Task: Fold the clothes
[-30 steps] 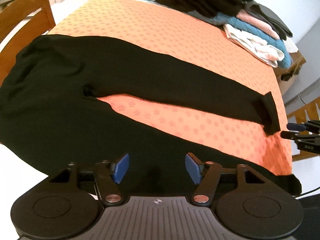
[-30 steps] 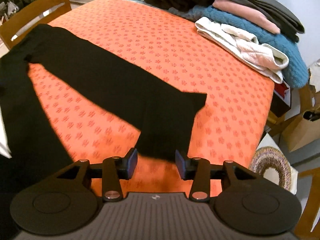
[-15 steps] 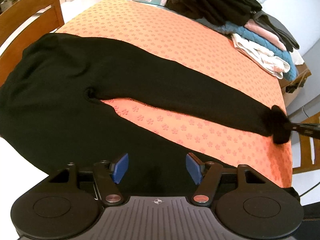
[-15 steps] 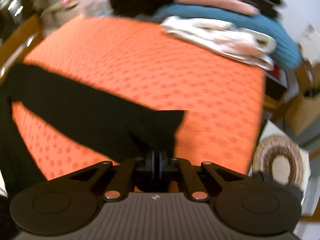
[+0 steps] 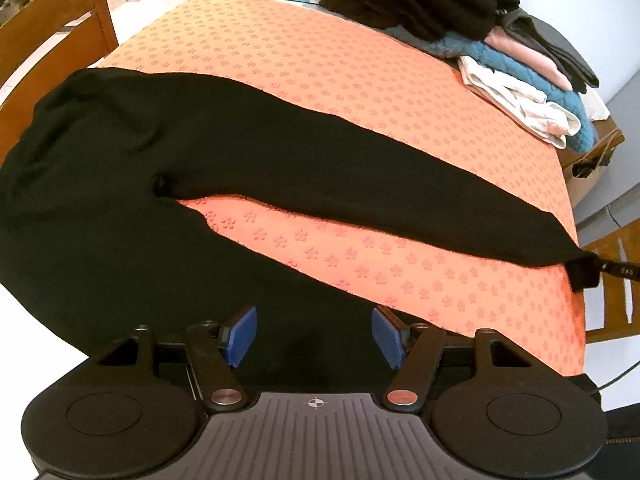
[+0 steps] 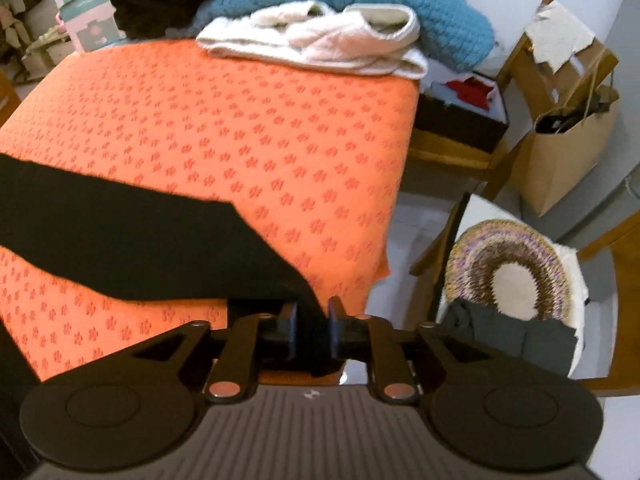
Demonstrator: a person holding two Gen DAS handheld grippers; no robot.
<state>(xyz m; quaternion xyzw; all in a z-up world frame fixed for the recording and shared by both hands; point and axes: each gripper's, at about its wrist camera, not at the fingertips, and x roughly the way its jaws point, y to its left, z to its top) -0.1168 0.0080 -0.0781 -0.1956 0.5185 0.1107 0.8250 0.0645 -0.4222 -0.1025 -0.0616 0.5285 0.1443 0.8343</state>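
- We see black trousers point(image 5: 248, 168) spread flat on the orange patterned cloth point(image 5: 360, 92), legs apart in a narrow V, waist end ahead-left of the left fingers.
- Fabric is plain matte black, smooth with few wrinkles; the far leg is drawn taut to a point at its hem.
- Left gripper point(image 5: 314, 336): blue pads point(image 5: 240, 334) wide apart, gripping nothing, near leg of the trousers lying between and just beyond them.
- Right gripper point(image 6: 312, 330): jaws closed tight on the far leg's hem point(image 6: 310, 320), bunched fabric pinched between the fingers, at the cloth's edge.
- In the left wrist view we see the right gripper's tip point(image 5: 588, 274) holding that hem far right of the left fingers.
- Stack of folded clothes point(image 5: 520, 76), white, teal, pink, dark, sits well beyond the fingers, far right.
- Wooden chair point(image 5: 56, 36) ahead-left.
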